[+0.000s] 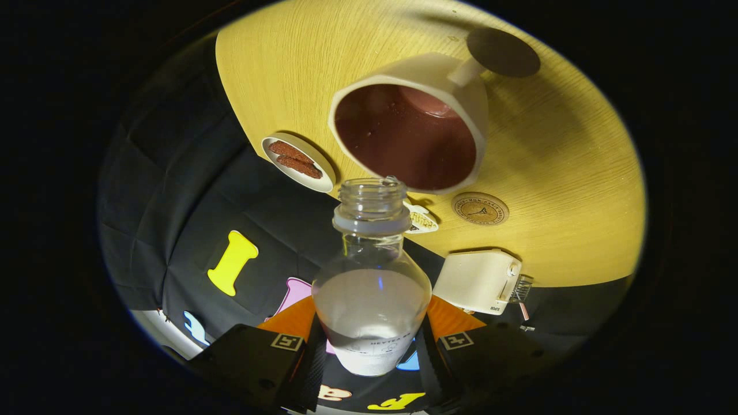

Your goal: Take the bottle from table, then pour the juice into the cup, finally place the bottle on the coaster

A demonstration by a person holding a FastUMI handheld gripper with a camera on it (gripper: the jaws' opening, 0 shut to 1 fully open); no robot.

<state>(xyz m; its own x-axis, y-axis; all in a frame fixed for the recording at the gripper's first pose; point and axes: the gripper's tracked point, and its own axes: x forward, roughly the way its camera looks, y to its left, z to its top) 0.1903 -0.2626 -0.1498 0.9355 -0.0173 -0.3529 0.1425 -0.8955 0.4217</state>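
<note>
My gripper [372, 351] is shut on a clear, uncapped plastic bottle [372, 288], one finger on each side of its body. The bottle is tipped so its open mouth [371, 193] sits right at the near rim of a white cup [424, 124], with whitish liquid lying in the bottle's lower part. The cup's inside is dark reddish-brown and looks wet. A round wooden coaster [480, 208] with a printed emblem lies on the table just beyond the bottle's neck, beside the cup.
The yellow wooden table [565, 173] carries a small white dish with two brown biscuits [298, 161], a white boxy device [478, 280] near its edge, a small white packet [421, 220] behind the bottle neck and a dark round disc [503, 52] past the cup.
</note>
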